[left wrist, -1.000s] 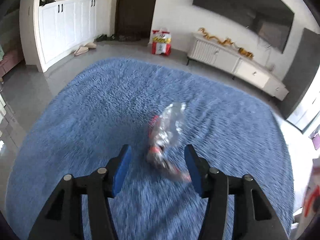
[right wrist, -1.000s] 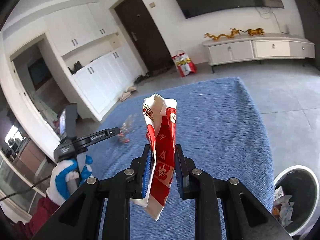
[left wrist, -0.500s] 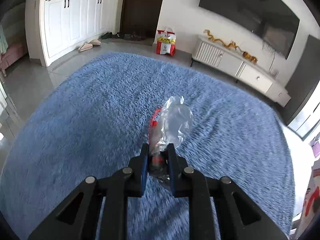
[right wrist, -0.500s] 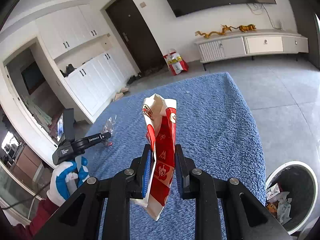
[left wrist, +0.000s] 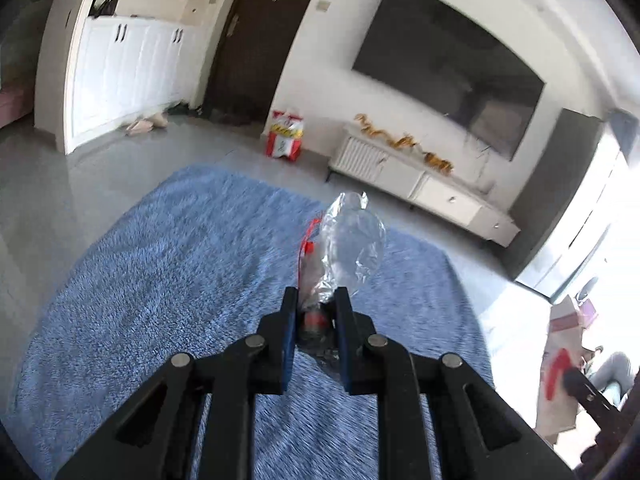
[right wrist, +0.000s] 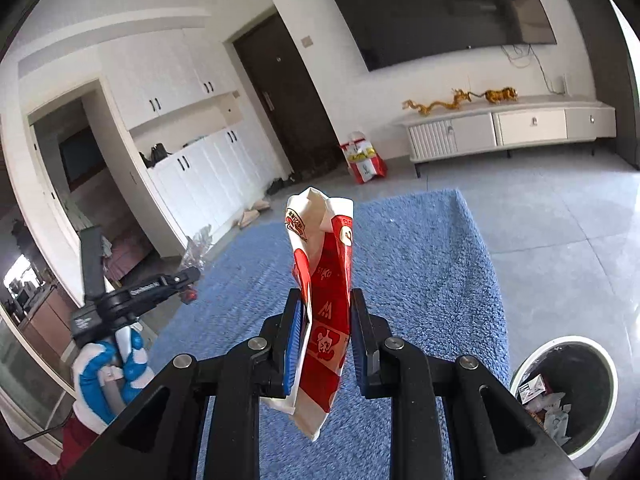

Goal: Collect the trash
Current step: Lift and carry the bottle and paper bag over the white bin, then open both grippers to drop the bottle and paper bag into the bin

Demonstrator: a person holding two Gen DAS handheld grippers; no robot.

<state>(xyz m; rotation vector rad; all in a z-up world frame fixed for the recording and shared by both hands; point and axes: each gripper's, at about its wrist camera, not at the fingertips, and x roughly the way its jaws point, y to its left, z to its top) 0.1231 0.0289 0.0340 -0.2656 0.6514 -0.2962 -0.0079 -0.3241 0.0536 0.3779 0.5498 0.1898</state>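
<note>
Now both tongs carry trash above the blue rug (right wrist: 420, 264).
Left tongs (left wrist: 316, 312) pinch a crumpled clear wrapper (left wrist: 348, 248); right tongs (right wrist: 324, 336) clamp a red-and-white carton (right wrist: 324, 280). Next: carry both to the bin (right wrist: 568, 396) at right and release.

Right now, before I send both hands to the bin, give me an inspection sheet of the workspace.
Surface: blue shag rug on grey tile floor; no loose trash seen on it.
Job's things: crumpled clear plastic bottle; red-and-white paper bag; trash bin, already holding litter.
Clutter: red gift bag and slippers near the door.
Grippers: left gripper shut on the bottle; right gripper shut on the paper bag.
Cables: thin wires below the wall TV.
Surroundings: TV cabinet, white cupboards.
</note>
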